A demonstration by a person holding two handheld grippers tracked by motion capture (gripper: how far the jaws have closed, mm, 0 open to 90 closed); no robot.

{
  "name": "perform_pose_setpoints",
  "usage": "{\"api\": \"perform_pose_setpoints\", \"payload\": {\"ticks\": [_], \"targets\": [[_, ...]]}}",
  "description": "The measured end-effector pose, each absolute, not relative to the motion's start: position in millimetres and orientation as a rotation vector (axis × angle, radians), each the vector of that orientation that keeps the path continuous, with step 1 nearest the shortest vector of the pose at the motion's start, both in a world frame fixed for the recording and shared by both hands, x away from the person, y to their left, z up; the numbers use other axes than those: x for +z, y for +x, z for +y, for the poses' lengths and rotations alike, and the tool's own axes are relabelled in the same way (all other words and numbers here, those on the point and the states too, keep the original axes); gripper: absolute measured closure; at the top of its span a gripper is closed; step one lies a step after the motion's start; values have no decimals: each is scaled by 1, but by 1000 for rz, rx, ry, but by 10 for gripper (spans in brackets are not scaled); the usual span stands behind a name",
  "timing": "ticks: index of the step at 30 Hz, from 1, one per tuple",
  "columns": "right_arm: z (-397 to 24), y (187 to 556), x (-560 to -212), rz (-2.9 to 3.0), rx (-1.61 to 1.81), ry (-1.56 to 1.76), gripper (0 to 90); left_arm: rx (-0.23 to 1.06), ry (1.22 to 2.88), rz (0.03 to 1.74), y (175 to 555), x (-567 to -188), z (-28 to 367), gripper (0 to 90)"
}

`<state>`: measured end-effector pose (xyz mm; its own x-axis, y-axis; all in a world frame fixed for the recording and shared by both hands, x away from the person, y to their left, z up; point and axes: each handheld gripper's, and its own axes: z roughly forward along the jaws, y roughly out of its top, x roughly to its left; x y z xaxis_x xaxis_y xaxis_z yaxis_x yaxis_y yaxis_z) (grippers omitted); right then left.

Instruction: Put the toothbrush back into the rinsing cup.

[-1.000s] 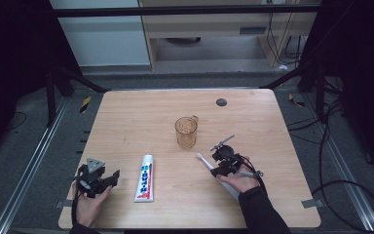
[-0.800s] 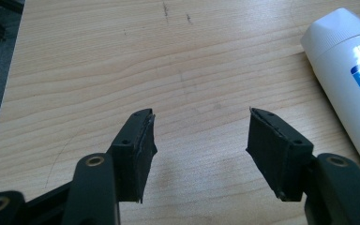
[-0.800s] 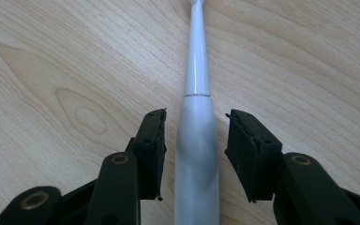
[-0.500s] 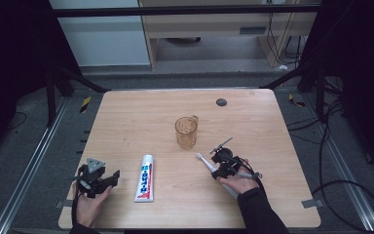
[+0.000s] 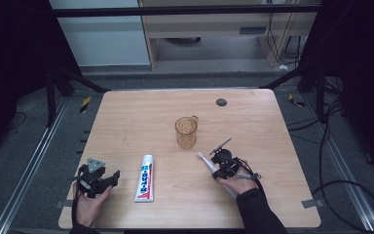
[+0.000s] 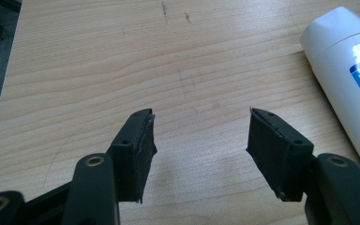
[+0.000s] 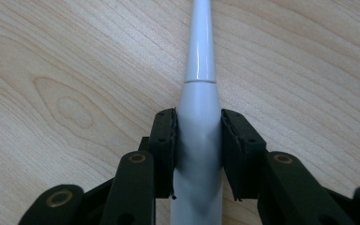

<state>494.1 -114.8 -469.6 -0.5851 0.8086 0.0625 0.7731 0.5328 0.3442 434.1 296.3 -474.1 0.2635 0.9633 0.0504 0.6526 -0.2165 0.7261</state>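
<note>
A white electric toothbrush [image 7: 200, 56] lies flat on the wooden table [image 5: 253, 117], its head [image 5: 200, 155] pointing left and away. My right gripper [image 7: 198, 140] sits low over its thick handle. The jaws have just been closing, and both pads now touch the handle's sides. In the high view that gripper [image 5: 219, 163] is just right of the table's middle. My left gripper [image 6: 199, 140] rests open near the front left corner [image 5: 108, 178] with only bare wood between its jaws. A white toothpaste tube [image 5: 145, 178] lies beside it; its capped end [image 6: 347, 79] is off the right jaw.
An amber see-through mug [image 5: 186, 131] stands upright in the middle of the table, just behind the toothbrush. A small dark round disc [image 5: 221, 102] sits near the far edge. Cables and metal frame rails lie on the floor on both sides.
The right hand has shifted a little toward the near edge over the toothbrush. The left hand, the toothpaste tube and the mug have stayed put.
</note>
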Motion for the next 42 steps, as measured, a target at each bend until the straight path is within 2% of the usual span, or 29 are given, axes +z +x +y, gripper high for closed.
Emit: {"api": "perform_pose_setpoints", "payload": {"ticks": [7, 26, 34, 42], "targets": [[-118, 493, -466, 2642, 529, 1386, 672, 682, 1950, 1459, 434, -474, 297, 407], [-136, 481, -429, 2515, 775, 1376, 676, 678, 1946, 1459, 434, -474, 296, 410], [-146, 477, -402, 2373, 952, 1365, 676, 674, 1940, 1460, 434, -474, 296, 410], [-152, 475, -389, 2182, 1146, 1344, 675, 674, 1928, 1459, 434, -474, 296, 397]]}}
